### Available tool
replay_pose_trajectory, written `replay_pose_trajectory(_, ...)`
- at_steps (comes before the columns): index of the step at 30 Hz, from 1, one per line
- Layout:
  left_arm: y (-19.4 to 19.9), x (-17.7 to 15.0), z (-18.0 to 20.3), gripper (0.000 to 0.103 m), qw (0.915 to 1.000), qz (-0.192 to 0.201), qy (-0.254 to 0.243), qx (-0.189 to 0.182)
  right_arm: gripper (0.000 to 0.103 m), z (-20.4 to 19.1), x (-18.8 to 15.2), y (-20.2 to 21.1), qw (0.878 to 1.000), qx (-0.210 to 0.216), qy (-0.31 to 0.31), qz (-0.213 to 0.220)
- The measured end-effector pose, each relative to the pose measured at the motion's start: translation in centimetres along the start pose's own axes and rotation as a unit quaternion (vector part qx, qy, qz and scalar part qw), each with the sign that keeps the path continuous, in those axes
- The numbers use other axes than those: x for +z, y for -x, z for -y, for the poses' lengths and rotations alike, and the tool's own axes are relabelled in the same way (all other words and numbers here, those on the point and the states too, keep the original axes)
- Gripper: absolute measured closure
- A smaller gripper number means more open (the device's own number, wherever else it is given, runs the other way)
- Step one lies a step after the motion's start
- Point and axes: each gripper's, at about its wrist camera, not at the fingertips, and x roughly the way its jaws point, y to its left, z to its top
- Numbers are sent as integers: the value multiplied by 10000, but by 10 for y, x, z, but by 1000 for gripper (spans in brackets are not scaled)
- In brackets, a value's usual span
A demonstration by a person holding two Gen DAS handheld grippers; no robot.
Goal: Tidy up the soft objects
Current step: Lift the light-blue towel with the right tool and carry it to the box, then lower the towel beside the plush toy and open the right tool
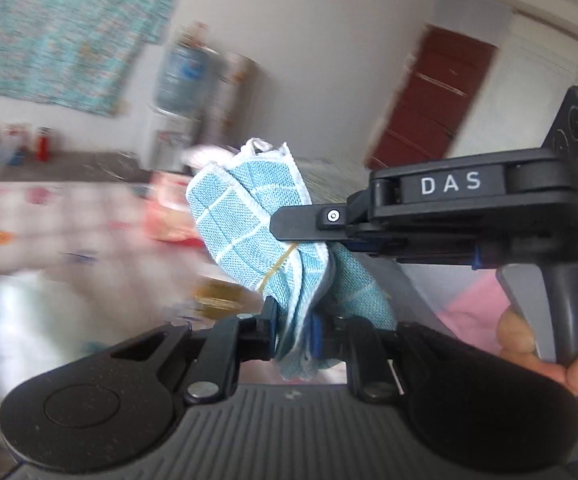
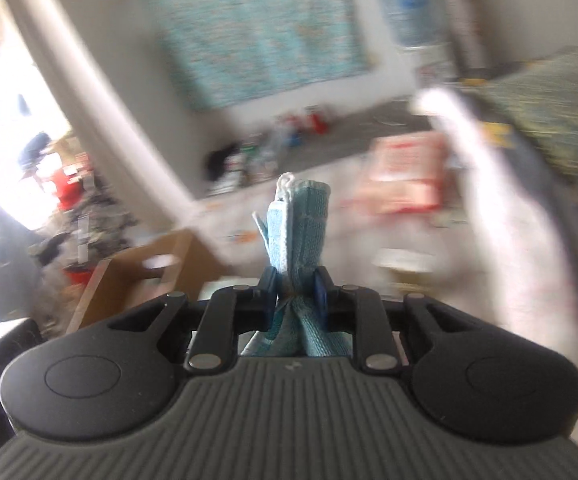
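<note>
While both pairs of jaws are closed tight, the blue cloth (image 1: 249, 220) is pinched by the left gripper (image 1: 294, 334) and the right gripper (image 2: 296, 294), bunched upward beyond the fingers.

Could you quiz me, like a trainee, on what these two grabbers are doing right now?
1. True or false: the left gripper is shut on the blue cloth.
2. What does the right gripper pinch? A) a bottle B) the blue cloth C) nothing
3. Fill in: the letters on the right gripper's side, in the left view, read ___.

Key: 1 true; 2 B; 3 DAS.
</note>
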Motion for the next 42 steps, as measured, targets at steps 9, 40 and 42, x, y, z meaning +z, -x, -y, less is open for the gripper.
replay_pose_trajectory(9,135,-14,-137,86,9773,168,843,1934,85,-184,-18,-132,9784,1629,398,-1208)
replay_pose_trajectory(40,170,-57,-238,54,9245,-807,1345,3474,80,-276,-92,-223,9572,1783,445,-2237)
replay_pose_trajectory(42,157,-52,-246,54,9147,-1023,1211,3718,79,-270,-89,-209,9574,1876,434,-2154)
